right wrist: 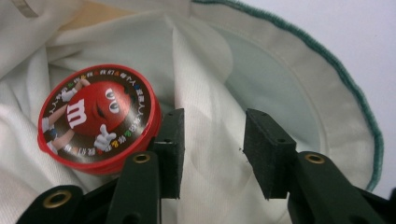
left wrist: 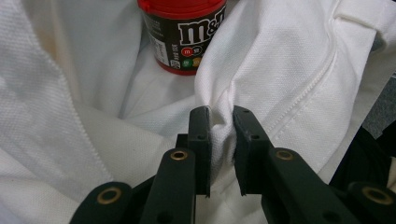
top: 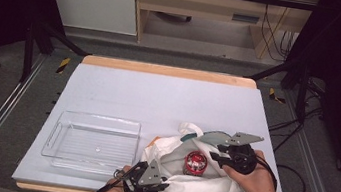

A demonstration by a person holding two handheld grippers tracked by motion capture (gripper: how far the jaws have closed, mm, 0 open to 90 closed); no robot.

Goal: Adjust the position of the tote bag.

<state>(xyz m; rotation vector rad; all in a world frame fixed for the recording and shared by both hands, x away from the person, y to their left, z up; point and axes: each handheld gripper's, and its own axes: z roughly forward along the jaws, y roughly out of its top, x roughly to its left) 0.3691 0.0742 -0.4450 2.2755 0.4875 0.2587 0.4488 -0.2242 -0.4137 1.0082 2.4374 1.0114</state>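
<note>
A white cloth bag [top: 206,187] lies crumpled at the table's front right, its mouth gaping upward. A red-lidded M&M's tub [top: 195,162] sits inside it. My left gripper [top: 164,183] is at the bag's near-left edge, shut on a fold of the white fabric [left wrist: 289,60]; the tub [left wrist: 187,32] stands just beyond its jaws [left wrist: 220,126]. My right gripper [top: 216,153] hovers over the bag's far-right side, open, with its jaws [right wrist: 212,140] straddling a ridge of fabric [right wrist: 210,60] without pressing it. The tub's lid [right wrist: 98,119] lies beside its left jaw.
A clear plastic tray [top: 100,117] stands empty on the white table cover [top: 158,99] left of the bag. The bag has a green-trimmed rim [right wrist: 336,70] and a loop handle [top: 191,128] toward the table's middle. A hand holds each gripper at the front edge.
</note>
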